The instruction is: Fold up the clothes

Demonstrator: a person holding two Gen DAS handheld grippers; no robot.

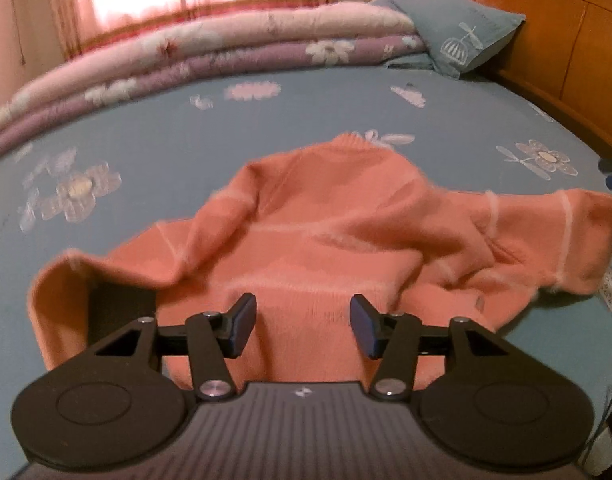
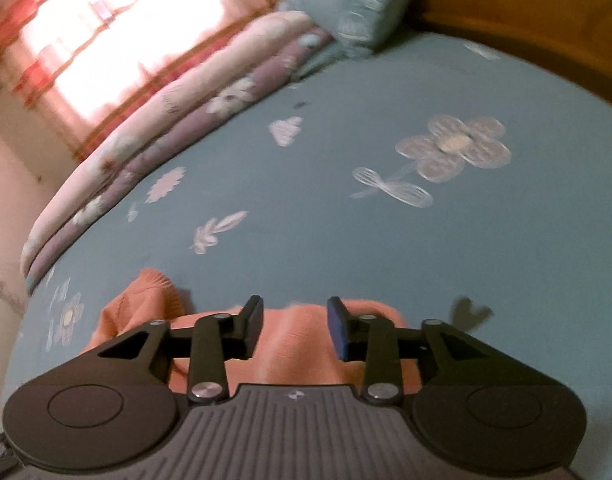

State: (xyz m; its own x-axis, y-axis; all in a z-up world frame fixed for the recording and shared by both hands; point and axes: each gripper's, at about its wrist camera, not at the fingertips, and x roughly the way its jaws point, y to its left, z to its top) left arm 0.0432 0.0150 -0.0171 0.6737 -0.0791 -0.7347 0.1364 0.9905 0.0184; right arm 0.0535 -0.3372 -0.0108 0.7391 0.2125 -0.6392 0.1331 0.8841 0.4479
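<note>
Sweater, orange knit, lies rumpled mid-bed, collar at 12 o'clock. Soft, light, limp; will sag. Take hold at hem corners. Left gripper fingers part-open, empty. Right gripper likewise, over a sleeve.

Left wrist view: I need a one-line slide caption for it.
Open left gripper poised over a crumpled orange sweater on a blue floral bedsheet.
</note>
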